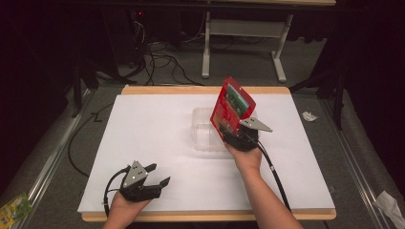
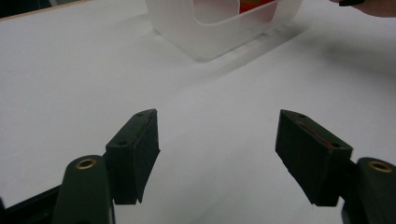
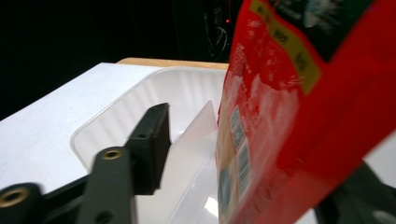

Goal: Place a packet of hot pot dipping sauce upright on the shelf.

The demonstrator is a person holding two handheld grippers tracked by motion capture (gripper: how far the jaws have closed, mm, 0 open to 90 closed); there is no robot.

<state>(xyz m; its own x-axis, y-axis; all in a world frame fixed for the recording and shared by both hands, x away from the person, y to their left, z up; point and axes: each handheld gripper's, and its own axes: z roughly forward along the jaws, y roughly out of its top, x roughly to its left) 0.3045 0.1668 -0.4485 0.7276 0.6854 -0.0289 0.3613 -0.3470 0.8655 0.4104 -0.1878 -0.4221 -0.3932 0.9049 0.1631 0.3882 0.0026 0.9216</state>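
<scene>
A red snack pouch (image 1: 233, 107) stands upright and tilted over the right part of a clear plastic container (image 1: 203, 136) in the middle of the white board. My right gripper (image 1: 235, 137) sits at the pouch's lower edge. In the right gripper view its left pad (image 3: 152, 140) stands apart from the pouch (image 3: 289, 116), with the container's wall (image 3: 154, 93) visible in the gap; the pouch hides most of the right jaw. My left gripper (image 1: 160, 173) rests near the front left of the board, open with nothing between its jaws (image 2: 217, 133). The left gripper view shows the container (image 2: 219, 32) ahead of those jaws.
The white board (image 1: 157, 124) lies on a wooden tabletop (image 1: 200, 89). A crumpled scrap (image 1: 309, 116) lies off the board at the right, another (image 1: 389, 202) at the bottom right. A green packet (image 1: 13, 207) lies at the bottom left. Cables and a white table frame (image 1: 206, 47) stand behind.
</scene>
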